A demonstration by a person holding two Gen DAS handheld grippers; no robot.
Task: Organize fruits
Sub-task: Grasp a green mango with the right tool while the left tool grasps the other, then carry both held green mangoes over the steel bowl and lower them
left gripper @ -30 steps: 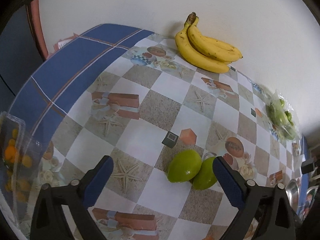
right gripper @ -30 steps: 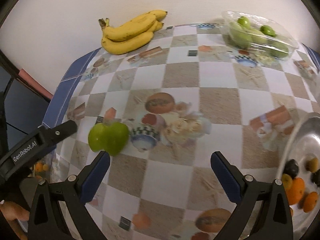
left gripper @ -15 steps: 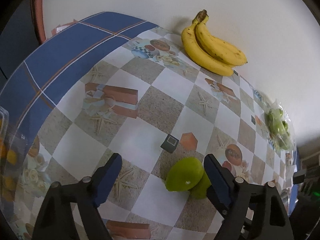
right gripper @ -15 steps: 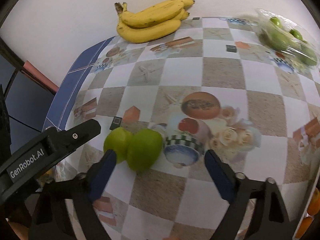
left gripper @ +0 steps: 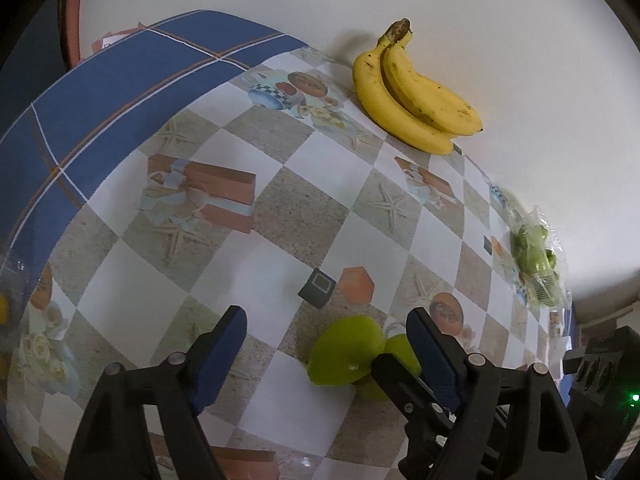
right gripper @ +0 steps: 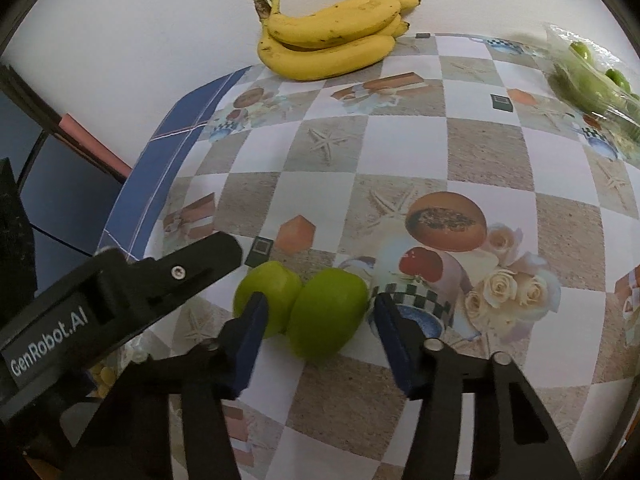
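Two green fruits lie touching on the patterned tablecloth. In the left wrist view my left gripper [left gripper: 328, 354] stands open around the left green fruit [left gripper: 344, 350], which sits close to its right finger [left gripper: 432, 356]. The right green fruit [left gripper: 398, 354] lies just behind that finger. In the right wrist view my right gripper [right gripper: 320, 332] has its jaws closing around the right green fruit [right gripper: 328, 312], with the pads close to its sides. Its left pad [right gripper: 250, 340] stands in front of the left green fruit [right gripper: 268, 300]. A black finger of the left gripper [right gripper: 180, 276] reaches in beside it.
A bunch of bananas [left gripper: 412, 100] [right gripper: 332, 40] lies against the white wall at the back. A clear bag of green fruits [left gripper: 536, 264] [right gripper: 592, 76] sits at the far right. The cloth's blue border [left gripper: 100, 92] marks the table's left edge.
My right gripper has moved left to the two green fruits and its jaws have narrowed around the right one. The left gripper's jaws have narrowed a little and tilted around the left one.
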